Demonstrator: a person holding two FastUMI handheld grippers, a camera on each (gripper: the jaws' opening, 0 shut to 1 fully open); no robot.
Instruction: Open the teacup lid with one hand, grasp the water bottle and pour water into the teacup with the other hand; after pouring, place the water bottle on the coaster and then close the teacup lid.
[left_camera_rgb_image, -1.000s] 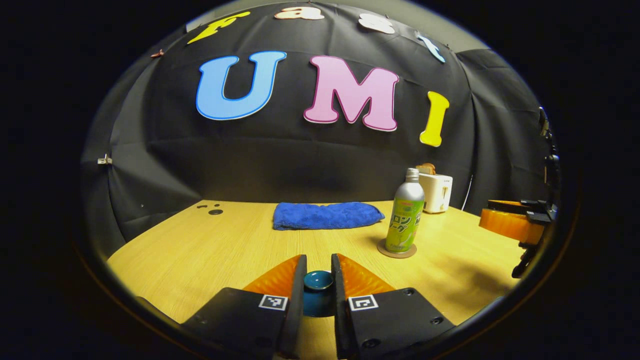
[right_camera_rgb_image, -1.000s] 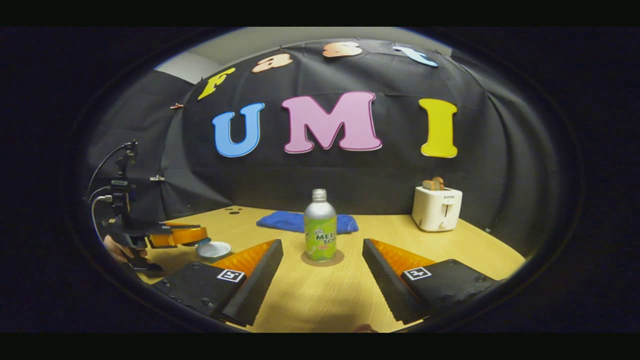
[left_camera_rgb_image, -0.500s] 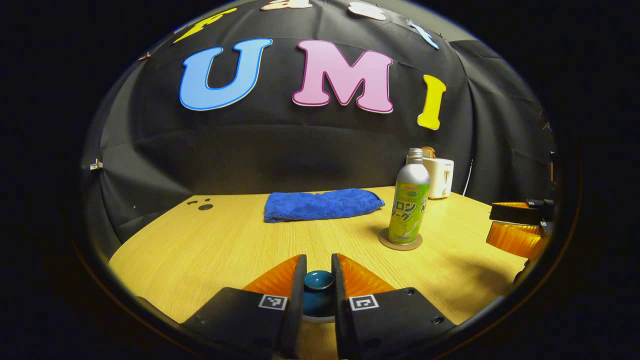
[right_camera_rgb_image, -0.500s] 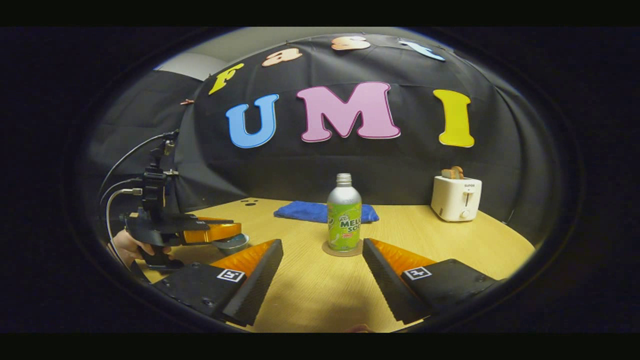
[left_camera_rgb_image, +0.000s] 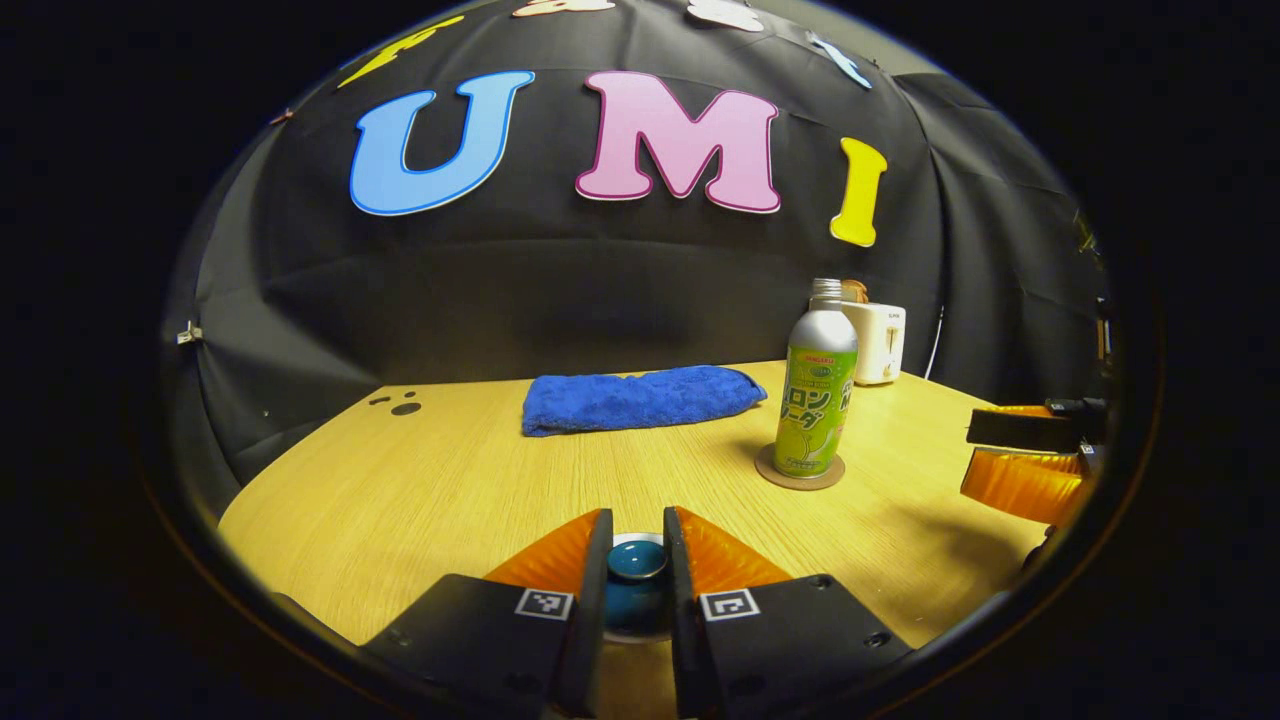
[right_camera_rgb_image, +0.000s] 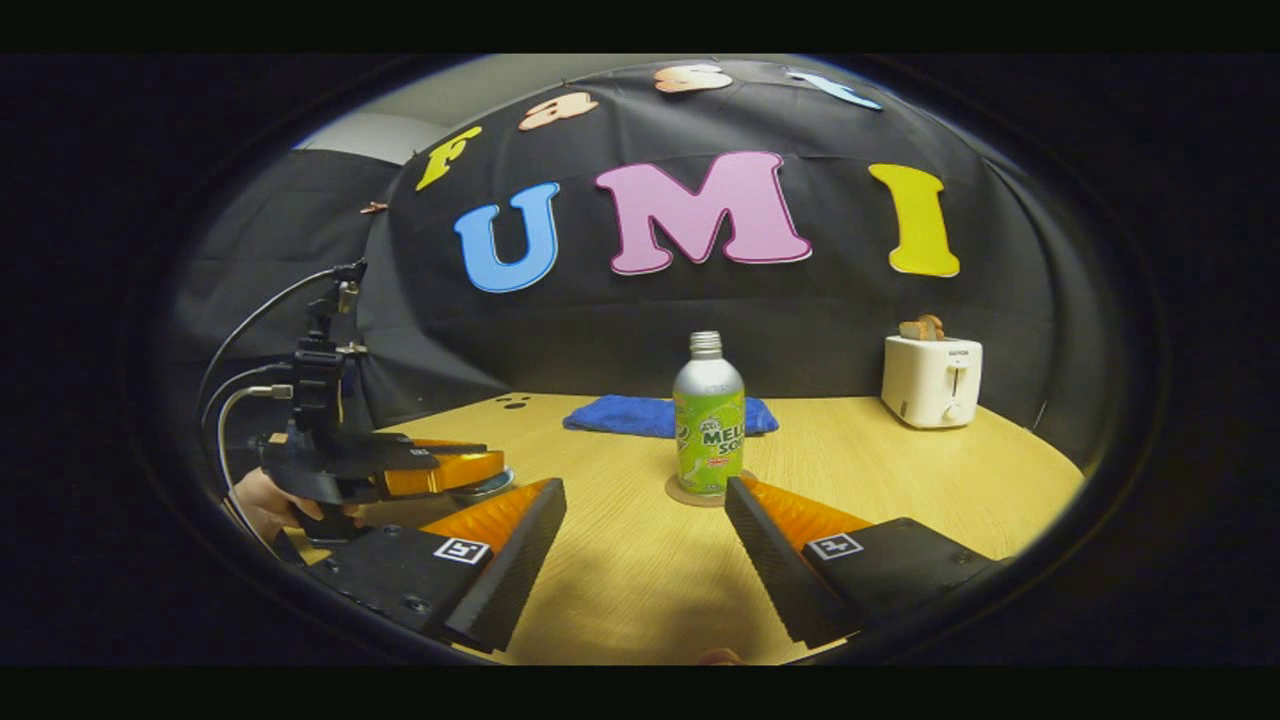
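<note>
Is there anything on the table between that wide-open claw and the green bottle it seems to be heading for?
Nothing visible. In the right gripper view, the open right gripper faces the water bottle on its coaster across bare table.

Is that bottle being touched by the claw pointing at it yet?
Apart. In the right gripper view the right gripper is open, and the water bottle stands on its coaster beyond the fingertips, with bare table between them.
</note>
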